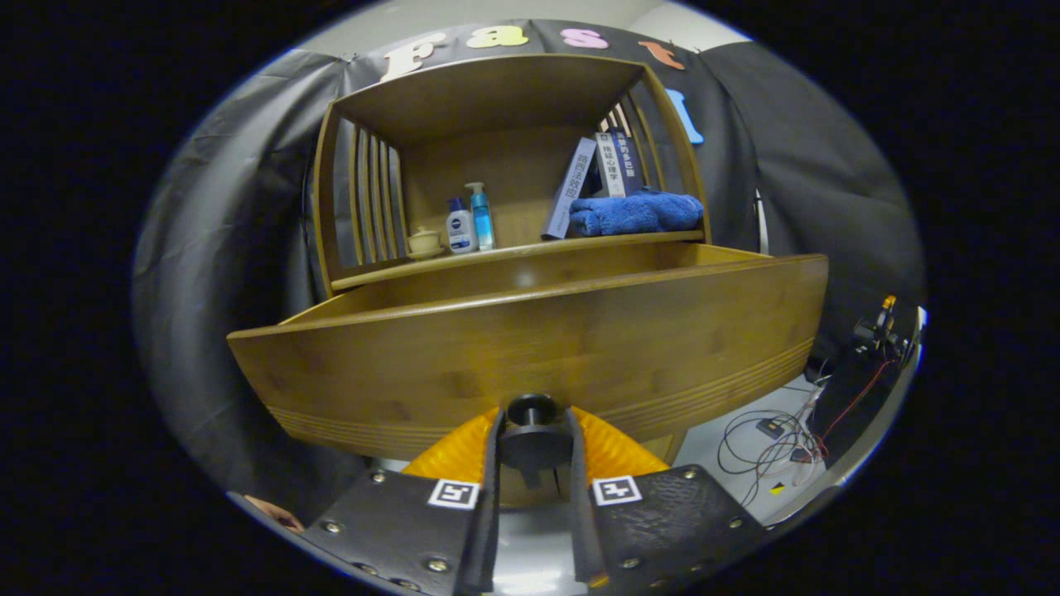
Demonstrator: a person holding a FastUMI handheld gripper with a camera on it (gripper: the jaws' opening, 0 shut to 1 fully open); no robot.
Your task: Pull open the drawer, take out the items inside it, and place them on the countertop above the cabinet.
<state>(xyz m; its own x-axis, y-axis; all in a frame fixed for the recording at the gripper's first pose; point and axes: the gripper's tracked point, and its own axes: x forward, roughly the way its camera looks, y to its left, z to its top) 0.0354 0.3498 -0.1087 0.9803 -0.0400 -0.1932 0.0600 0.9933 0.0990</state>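
While the gripper (532, 443) sits low against the front of the drawer (530, 348), its two fingers are drawn in on the dark round knob (532, 430), one pressing on each side, so the jaws stand only as far apart as the knob is wide and are clamped on it. The drawer is pulled out of the wooden cabinet (505, 165), its broad front panel spreading to either side of the fingers; its inside is hidden behind that panel, so what lies in it cannot be told.

Above and beyond the drawer runs the countertop (513, 248), a shelf under the cabinet's roof with slatted side walls. From left to right on it:

- one small pale cup (424, 241) on a saucer, near the left slats
- two bottles standing upright and just beside each other: a short white one with a blue cap (460, 225), then a taller blue pump bottle (481, 217)
- books (580, 186) leaning and standing toward the right; one tilts left and at least two more stand behind it, though the exact count is hard to tell
- one blue folded towel (636, 213) lying in front of the books, close to the right slats

To the right of the drawer, lower down on the pale floor, lies a tangle of cables (770, 439), and beyond that a dark stand with a small device (878, 327) on top.
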